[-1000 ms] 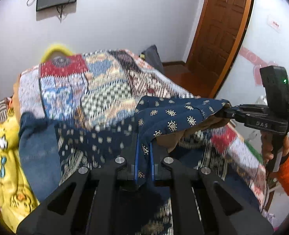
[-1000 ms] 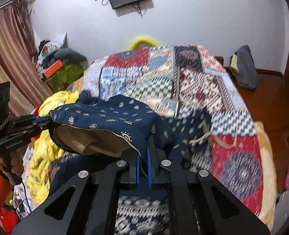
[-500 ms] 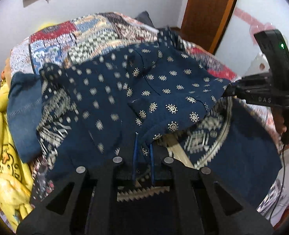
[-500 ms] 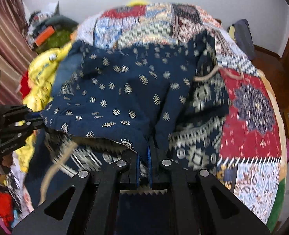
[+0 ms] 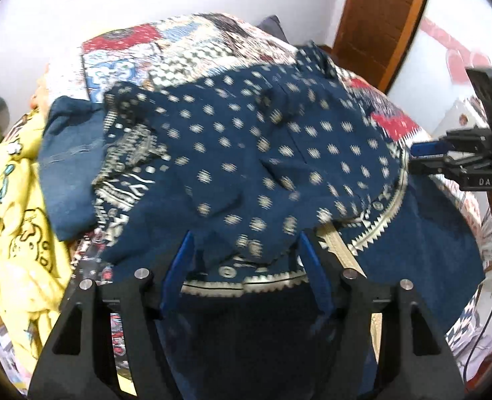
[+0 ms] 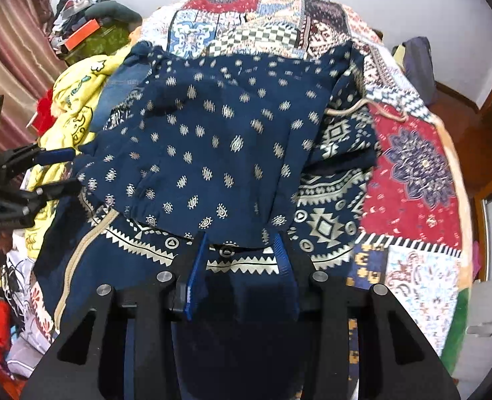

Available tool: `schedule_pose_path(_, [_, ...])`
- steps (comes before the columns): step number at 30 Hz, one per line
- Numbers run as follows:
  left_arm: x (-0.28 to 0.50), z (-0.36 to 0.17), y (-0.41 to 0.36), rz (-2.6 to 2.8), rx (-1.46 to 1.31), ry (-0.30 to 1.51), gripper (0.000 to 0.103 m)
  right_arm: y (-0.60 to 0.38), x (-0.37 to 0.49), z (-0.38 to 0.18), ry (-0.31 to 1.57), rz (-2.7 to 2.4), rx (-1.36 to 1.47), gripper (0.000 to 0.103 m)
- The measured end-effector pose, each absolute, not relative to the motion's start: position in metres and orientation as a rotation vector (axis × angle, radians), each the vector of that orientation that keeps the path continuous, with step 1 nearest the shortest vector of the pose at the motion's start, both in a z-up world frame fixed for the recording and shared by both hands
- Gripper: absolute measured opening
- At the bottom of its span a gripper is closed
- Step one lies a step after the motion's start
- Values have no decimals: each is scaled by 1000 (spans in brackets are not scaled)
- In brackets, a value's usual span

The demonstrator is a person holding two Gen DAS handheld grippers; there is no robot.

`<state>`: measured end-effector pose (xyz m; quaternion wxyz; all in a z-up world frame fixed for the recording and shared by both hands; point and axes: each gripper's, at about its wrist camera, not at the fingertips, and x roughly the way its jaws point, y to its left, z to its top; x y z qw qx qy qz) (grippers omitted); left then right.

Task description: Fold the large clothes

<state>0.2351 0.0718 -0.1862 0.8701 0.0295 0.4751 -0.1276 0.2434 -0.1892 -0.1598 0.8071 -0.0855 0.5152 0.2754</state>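
Left wrist view: the navy garment, printed with small cream motifs, lies folded over on the patchwork bedspread. Its folded top layer spreads wider than deep, with the long axis running across the bed from the jeans on the left to the right gripper at the far right edge. The near hem sags between the 2 blue pads of the left gripper, whose jaws are opening and no longer press the cloth. A yellow cartoon-print cloth lies at the left.

Right wrist view: the same folded layer sits on the garment's patterned lower panel. Its near edge drapes between the right gripper's opening jaws, released. The left gripper stands at the fold's left corner, jaws apart. A tan drawstring trails off the right side.
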Motion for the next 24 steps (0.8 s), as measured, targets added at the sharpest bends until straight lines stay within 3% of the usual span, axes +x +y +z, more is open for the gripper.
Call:
schedule_pose_path(7, [263, -169, 108, -178, -47, 941, 64, -190, 267, -145, 1037, 560, -86, 39])
schedule_pose_path(14, [324, -201, 124, -203, -224, 1008, 63, -179, 303, -154, 1031, 501, -31, 40])
schedule_pose_path(17, [346, -219, 121, -227, -277, 1044, 53, -176, 320, -165, 1045, 476, -30, 40])
schedule_pose_path(19, [359, -231, 120, -236, -303, 1070, 38, -177, 331, -172, 1066, 461, -15, 40])
schedule_pose_path(21, [367, -240, 118, -225, -298, 1083, 7, -178, 342, -184, 1091, 442, 0, 40])
schedule_pose_path(24, [370, -239, 118, -196, -271, 1040, 4, -180, 350, -198, 1115, 419, -3, 40])
